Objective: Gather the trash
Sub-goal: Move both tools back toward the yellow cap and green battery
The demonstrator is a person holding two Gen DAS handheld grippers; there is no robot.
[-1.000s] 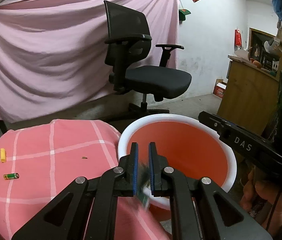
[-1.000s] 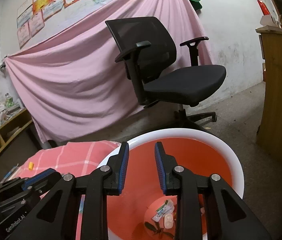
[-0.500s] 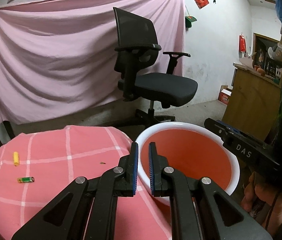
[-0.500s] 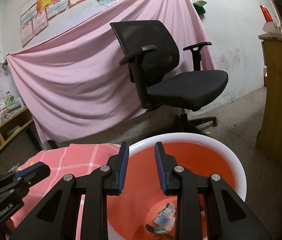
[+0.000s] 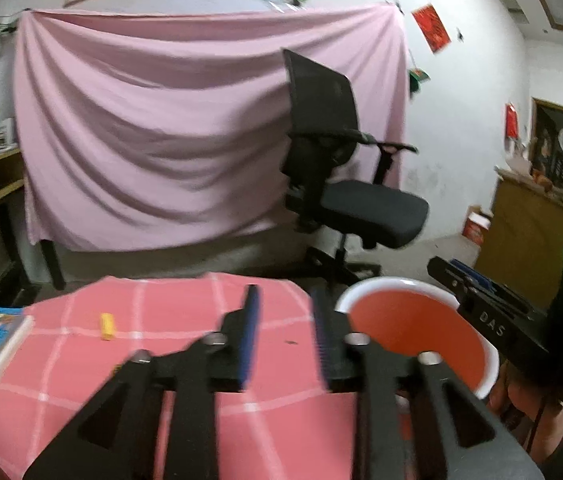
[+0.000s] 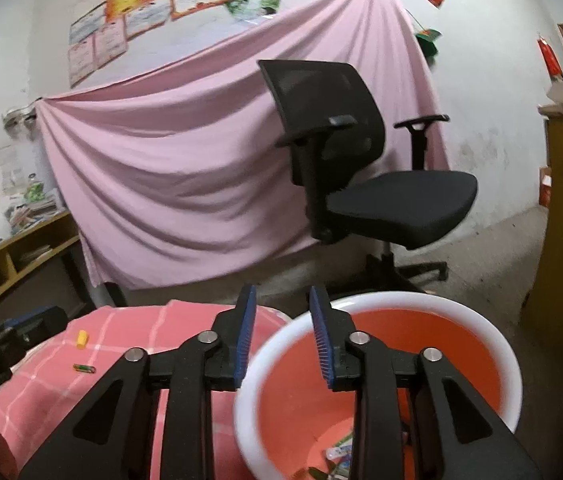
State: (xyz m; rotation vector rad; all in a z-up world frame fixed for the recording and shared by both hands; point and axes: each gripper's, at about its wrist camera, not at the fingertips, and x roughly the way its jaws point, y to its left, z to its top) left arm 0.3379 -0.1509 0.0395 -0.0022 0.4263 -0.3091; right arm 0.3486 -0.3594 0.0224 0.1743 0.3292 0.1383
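With its jaws just opened and nothing between them, the left gripper [image 5: 283,336] hangs over the pink checked tablecloth [image 5: 185,312], the orange bin [image 6: 377,360] at its three o'clock. Beside it, the right gripper [image 6: 281,336], jaws also just widened and bare, straddles the bin's white rim; wrappers [image 6: 339,450] lie at the bottom. The drop looks done; next comes a reach toward ten o'clock for the yellow piece [image 5: 107,326] and the green battery [image 6: 84,368].

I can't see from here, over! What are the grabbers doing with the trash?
Left gripper and right gripper just opened, both empty. Wrappers in bin. Yellow piece and green battery left on cloth. Path clear.
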